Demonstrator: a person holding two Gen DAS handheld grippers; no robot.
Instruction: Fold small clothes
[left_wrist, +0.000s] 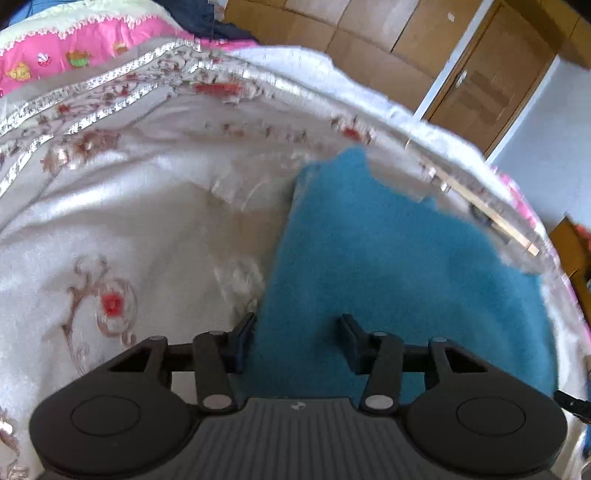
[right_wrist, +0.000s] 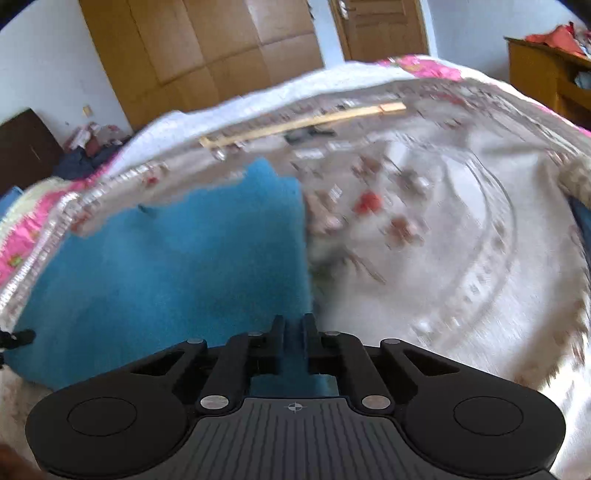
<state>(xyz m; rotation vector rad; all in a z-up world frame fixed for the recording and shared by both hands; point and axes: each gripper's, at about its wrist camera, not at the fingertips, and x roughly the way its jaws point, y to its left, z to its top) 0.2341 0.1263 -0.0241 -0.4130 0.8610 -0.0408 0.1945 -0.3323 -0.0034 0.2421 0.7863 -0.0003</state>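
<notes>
A small blue fleece garment (left_wrist: 384, 258) lies spread flat on a white flowered bedspread (left_wrist: 110, 221). It also shows in the right wrist view (right_wrist: 166, 266). My left gripper (left_wrist: 297, 325) is open, its jaws wide apart over the garment's near left edge. My right gripper (right_wrist: 294, 325) has its jaws nearly together at the garment's near right corner, with blue cloth between them. Both views are blurred by motion.
A wooden stick (right_wrist: 306, 123) lies on the bedspread beyond the garment, and shows in the left view (left_wrist: 495, 218). A pink quilt (left_wrist: 74, 48) lies at the far side. Wooden wardrobe doors (right_wrist: 207, 51) stand behind the bed, a wooden cabinet (right_wrist: 546, 74) at the right.
</notes>
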